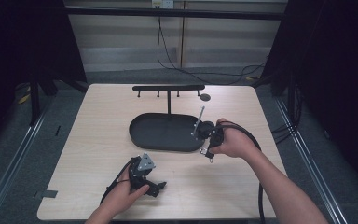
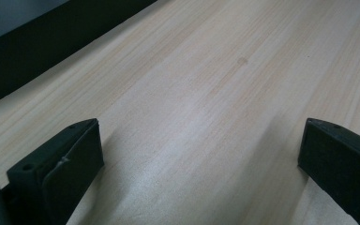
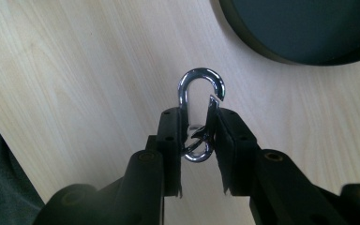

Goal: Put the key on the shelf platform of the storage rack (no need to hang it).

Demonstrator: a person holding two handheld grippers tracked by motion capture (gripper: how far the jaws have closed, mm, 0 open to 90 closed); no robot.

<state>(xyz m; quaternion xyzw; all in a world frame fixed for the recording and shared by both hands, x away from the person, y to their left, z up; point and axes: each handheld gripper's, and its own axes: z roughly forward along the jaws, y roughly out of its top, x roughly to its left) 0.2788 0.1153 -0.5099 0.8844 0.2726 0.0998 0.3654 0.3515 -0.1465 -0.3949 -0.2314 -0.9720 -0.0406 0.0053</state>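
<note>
Right hand-held gripper [image 3: 198, 133] around carabiner [image 3: 199, 101]

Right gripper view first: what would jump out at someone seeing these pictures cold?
The shiny silver carabiner pinched between the right claw pads stands out, its gate pressed open above the pale wooden table. In the high view, the black oval tray sits mid-table with a black hook rack rising behind it. The left claw hangs open over bare wood near the front edge.
</note>
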